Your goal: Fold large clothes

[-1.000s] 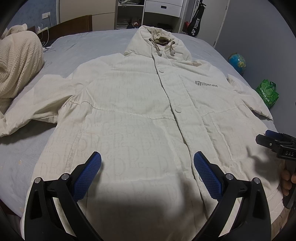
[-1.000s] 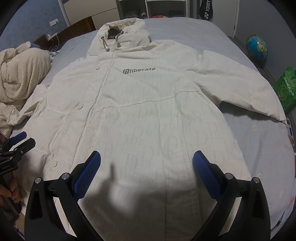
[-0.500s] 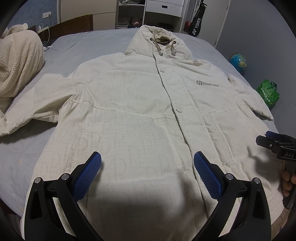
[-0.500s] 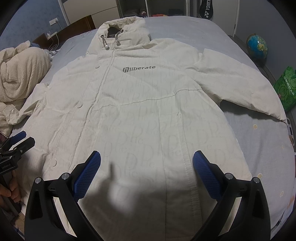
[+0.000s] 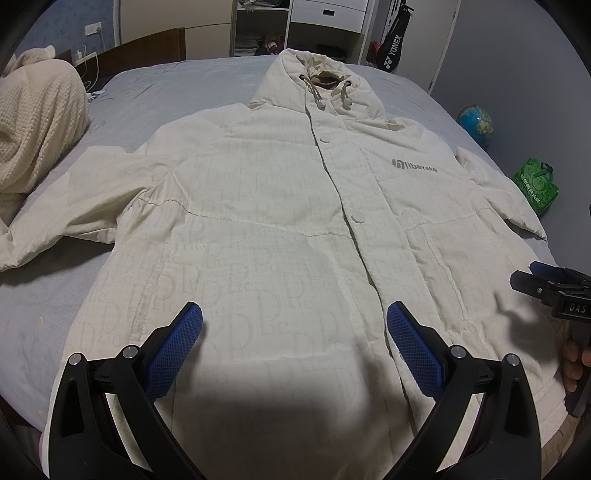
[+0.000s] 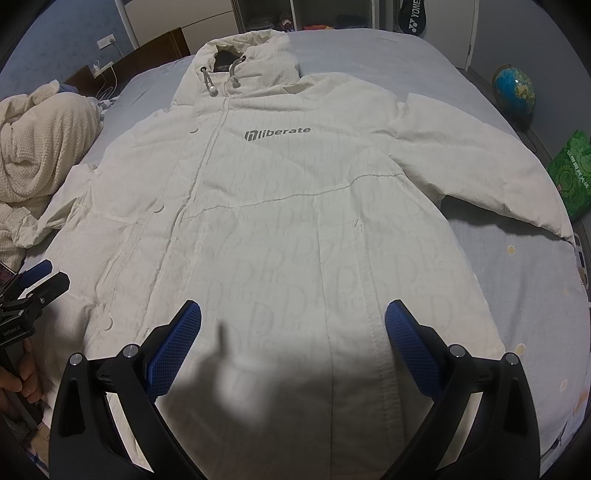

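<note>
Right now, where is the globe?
The globe is on the floor off the bed's right side, at the right edge of both views, just beyond the green bag and past the coat's sleeve.

Coat (image 5: 280,229) hem drops out of frame below both fingers; shelf (image 5: 258,35) clutter too small to read.

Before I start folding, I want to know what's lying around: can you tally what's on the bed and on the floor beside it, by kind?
Coat: 1
Knit blanket: 1
Globe: 1
Green bag: 1
Total: 4

The coat and blanket are on the bed; the globe and bag are beside it.
</note>
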`<action>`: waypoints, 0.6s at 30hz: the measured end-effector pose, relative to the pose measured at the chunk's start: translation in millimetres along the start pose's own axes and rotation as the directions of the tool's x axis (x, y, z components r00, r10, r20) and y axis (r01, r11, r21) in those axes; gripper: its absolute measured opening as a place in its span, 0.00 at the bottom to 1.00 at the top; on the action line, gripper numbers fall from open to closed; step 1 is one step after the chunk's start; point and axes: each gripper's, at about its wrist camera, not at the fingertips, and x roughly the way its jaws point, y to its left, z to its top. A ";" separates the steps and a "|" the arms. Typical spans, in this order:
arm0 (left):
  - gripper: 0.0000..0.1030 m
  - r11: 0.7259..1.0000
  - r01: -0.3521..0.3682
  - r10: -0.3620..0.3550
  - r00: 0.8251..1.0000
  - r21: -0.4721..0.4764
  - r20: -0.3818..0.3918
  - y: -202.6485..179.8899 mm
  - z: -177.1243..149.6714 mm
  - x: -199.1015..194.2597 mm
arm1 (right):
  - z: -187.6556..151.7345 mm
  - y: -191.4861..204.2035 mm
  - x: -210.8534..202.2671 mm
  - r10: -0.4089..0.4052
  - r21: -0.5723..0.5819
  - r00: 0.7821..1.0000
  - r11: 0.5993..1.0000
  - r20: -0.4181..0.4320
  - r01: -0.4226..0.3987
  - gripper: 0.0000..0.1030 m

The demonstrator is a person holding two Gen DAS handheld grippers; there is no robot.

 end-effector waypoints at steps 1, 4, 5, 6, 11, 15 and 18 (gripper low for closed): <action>0.94 1.000 0.001 -0.001 1.000 0.001 0.000 0.2 -1.1 0.6 | -0.2 0.1 0.1 0.000 0.000 1.000 1.000 0.000 0.000 0.93; 0.94 1.000 0.000 0.000 1.000 0.003 -0.002 0.9 -2.6 1.5 | -0.3 0.2 0.2 0.000 0.000 1.000 1.000 0.000 0.000 0.93; 0.94 1.000 -0.001 0.001 1.000 0.003 -0.003 1.1 -2.9 1.7 | 0.1 0.1 0.3 0.000 0.000 1.000 1.000 0.000 0.000 0.93; 0.94 1.000 -0.001 0.001 1.000 0.002 -0.004 1.8 -4.2 2.3 | -0.1 0.1 0.3 0.000 0.000 1.000 1.000 0.000 0.000 0.93; 0.94 1.000 -0.003 0.003 1.000 0.003 -0.010 -0.2 -1.6 1.6 | 0.3 0.0 0.2 0.000 0.001 1.000 1.000 0.000 0.000 0.93; 0.94 1.000 -0.003 0.003 1.000 0.003 -0.014 -0.7 -2.3 1.9 | -0.7 0.8 1.6 -0.001 -0.001 1.000 1.000 -0.002 0.001 0.93; 0.94 1.000 -0.002 0.002 1.000 0.002 -0.015 -0.9 -2.1 2.1 | -1.9 1.1 1.9 -0.001 -0.001 1.000 1.000 -0.003 0.001 0.93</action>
